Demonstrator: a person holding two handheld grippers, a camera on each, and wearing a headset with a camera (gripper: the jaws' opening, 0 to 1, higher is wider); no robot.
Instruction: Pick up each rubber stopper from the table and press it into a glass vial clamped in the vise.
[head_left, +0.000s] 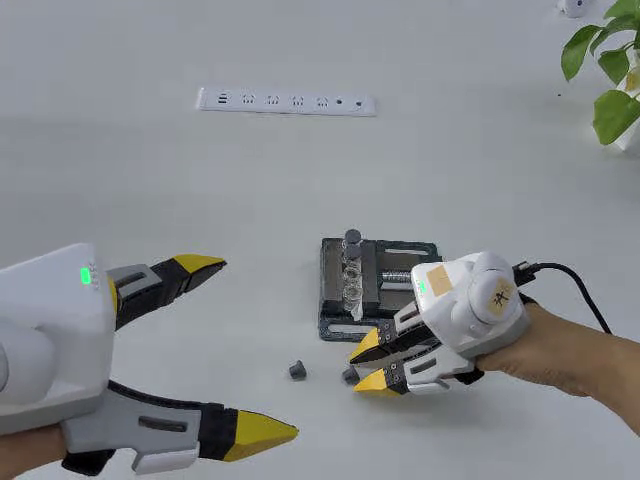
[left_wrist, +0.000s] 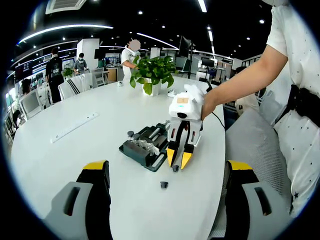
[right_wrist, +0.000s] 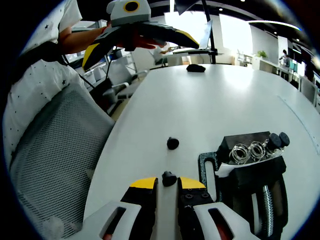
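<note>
- Centrally on the white table (head_left: 150, 180), a dark vise (head_left: 335, 300) is seen, and a row of glass vials (head_left: 353, 275) is clamped upright between its blocks.
- In the right gripper view, four vials are counted in that row. The two nearer the camera are open-mouthed, while the two farther ones are each capped by a dark plug.
- The right gripper (head_left: 368, 367) is held low over the table, just in front of the vise, with its tips pointed left in the head view. Its jaws are set narrow, with a small gap left between the yellow tips.
- One rubber stopper (right_wrist: 169, 177) is found on the table right at the mouth of those jaws — between the tips or just off them. Whether it is touched by either tip cannot be told.
- A second stopper (head_left: 297, 370) is seen lying on the table near the first, apart from it and clear of both grippers.
- The left gripper (head_left: 230, 348) is held off to the left, well apart from the vise, and its jaws are spread wide above bare tabletop.
- Farther back, a white power strip (head_left: 285, 101) is laid flat on the table, and a potted plant (head_left: 605, 80) is seen at the far right corner.
</note>
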